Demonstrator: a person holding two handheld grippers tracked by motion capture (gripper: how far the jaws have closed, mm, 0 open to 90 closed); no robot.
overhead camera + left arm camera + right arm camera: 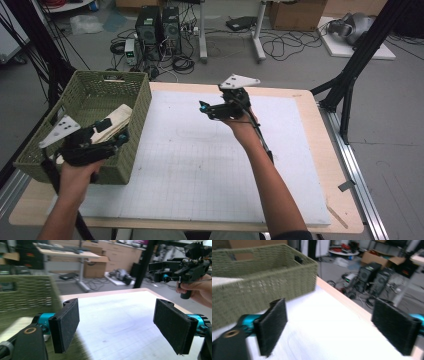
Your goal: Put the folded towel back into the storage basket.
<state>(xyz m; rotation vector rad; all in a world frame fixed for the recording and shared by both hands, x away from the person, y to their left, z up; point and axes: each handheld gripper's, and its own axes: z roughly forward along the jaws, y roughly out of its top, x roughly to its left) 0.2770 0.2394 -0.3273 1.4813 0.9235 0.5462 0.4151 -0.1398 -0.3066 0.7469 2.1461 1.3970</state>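
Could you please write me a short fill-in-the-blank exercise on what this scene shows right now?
1. The green woven basket stands at the ______ side of the table in the high view.
2. A folded beige cloth lies ______ the basket.
3. The jaws of the left gripper stand ______, with nothing between them.
4. The right gripper hangs over the ______ mat.

Missing words: left; inside; open; white

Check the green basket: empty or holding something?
Holding something: a folded cream cloth lies inside the woven green basket, seen from above.
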